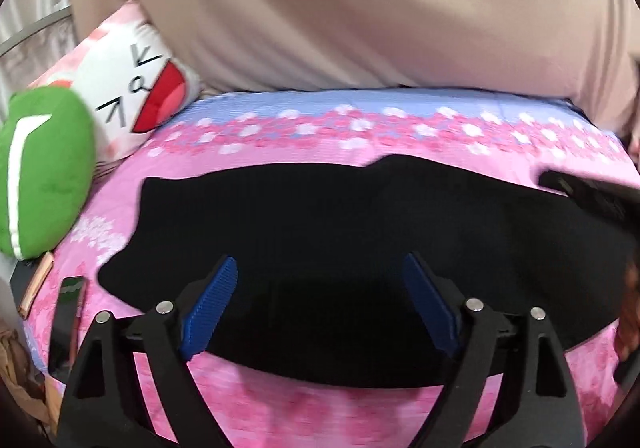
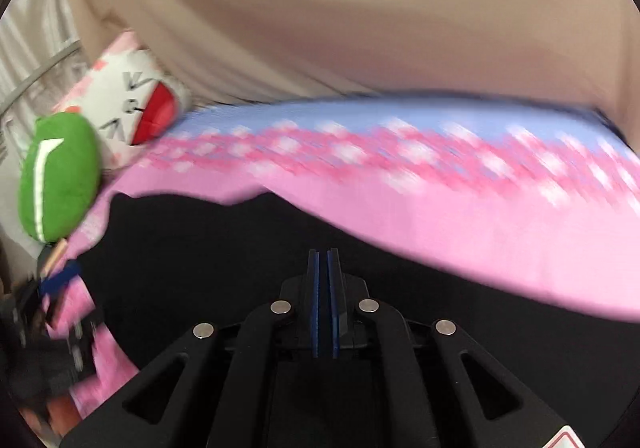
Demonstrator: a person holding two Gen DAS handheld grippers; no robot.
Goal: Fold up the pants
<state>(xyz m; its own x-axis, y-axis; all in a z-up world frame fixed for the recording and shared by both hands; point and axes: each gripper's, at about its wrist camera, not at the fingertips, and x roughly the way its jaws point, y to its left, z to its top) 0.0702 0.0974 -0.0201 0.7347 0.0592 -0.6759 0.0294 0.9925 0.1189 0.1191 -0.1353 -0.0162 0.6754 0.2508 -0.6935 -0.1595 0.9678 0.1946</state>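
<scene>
**Left gripper (image 1: pixel 320 262) released, right gripper (image 2: pixel 324 252) clenched, both over the pants (image 1: pixel 360 215)**

Hovering with the left gripper spread wide and angled down at the near part of the black pants; nothing lying between the blue pads (image 1: pixel 212 308). Holding the right gripper clenched, pads almost meeting, no cloth visible in the slit. Probably keeping the left one spread to be ready for a pinch at a hem or fold line.

Lying flat on the pink flowered bed (image 1: pixel 320 400), running side to side and filling most of its middle; already looking doubled into one long dark band, though layers cannot be told apart in the black. Judging the fold as partly done, with a crosswise fold not yet made.

Noting edges: near edge of the pants curving just in front of the left gripper, bare sheet showing below it. Far edge leaving a clear strip of sheet before the beige drape (image 1: pixel 360 7). Crowding at the left end: green plush (image 1: pixel 44 167) and white face cushion (image 1: pixel 136 95) sitting near the cloth, small flat items (image 1: pixel 70 300) at the bed's rim. Reading the right end as the roomier side for swinging cloth over.
</scene>
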